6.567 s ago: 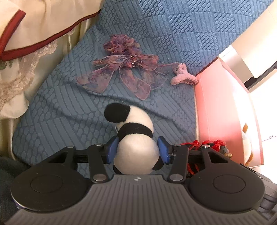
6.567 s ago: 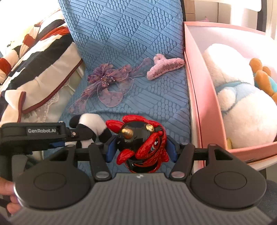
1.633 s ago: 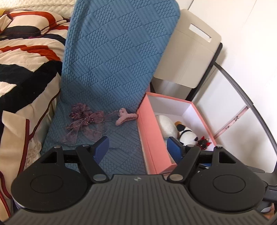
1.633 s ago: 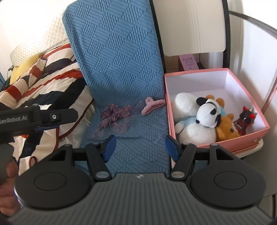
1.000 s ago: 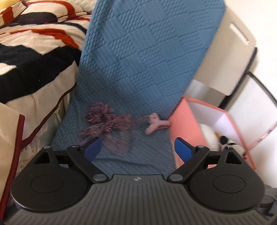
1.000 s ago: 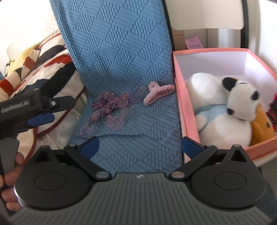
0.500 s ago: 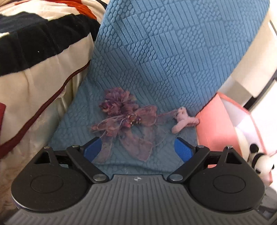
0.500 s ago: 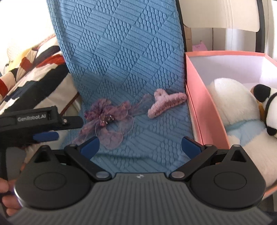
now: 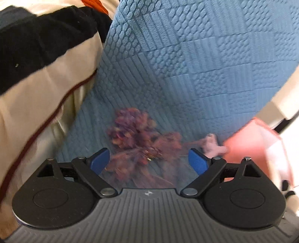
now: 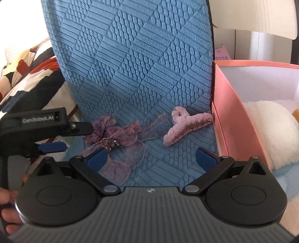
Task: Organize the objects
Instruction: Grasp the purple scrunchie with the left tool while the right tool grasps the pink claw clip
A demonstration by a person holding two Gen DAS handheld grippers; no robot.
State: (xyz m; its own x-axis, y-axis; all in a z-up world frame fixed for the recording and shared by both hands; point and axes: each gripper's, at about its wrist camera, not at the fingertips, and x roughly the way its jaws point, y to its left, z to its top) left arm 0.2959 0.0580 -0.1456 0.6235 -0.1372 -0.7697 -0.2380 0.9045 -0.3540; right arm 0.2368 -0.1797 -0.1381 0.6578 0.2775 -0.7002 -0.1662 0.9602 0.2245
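A purple gauze bow hair clip (image 10: 115, 138) lies on the blue quilted chair cover (image 10: 142, 74); it is blurred in the left wrist view (image 9: 142, 147). A pink fuzzy claw clip (image 10: 186, 129) lies to its right, also in the left wrist view (image 9: 213, 145). My left gripper (image 9: 149, 162) is open and empty, its fingers either side of the bow and close above it; it shows from the side in the right wrist view (image 10: 52, 145). My right gripper (image 10: 152, 158) is open and empty, just short of the claw clip.
A pink box (image 10: 229, 121) stands against the chair's right side and holds a white plush toy (image 10: 269, 130). A striped quilt (image 9: 37, 65) is bunched along the chair's left edge. A white chair back (image 10: 252, 16) stands behind the box.
Both grippers have moved down and forward toward the chair seat. The left one has closed in on the purple bow, the right one on the pink claw clip. Both stay open.
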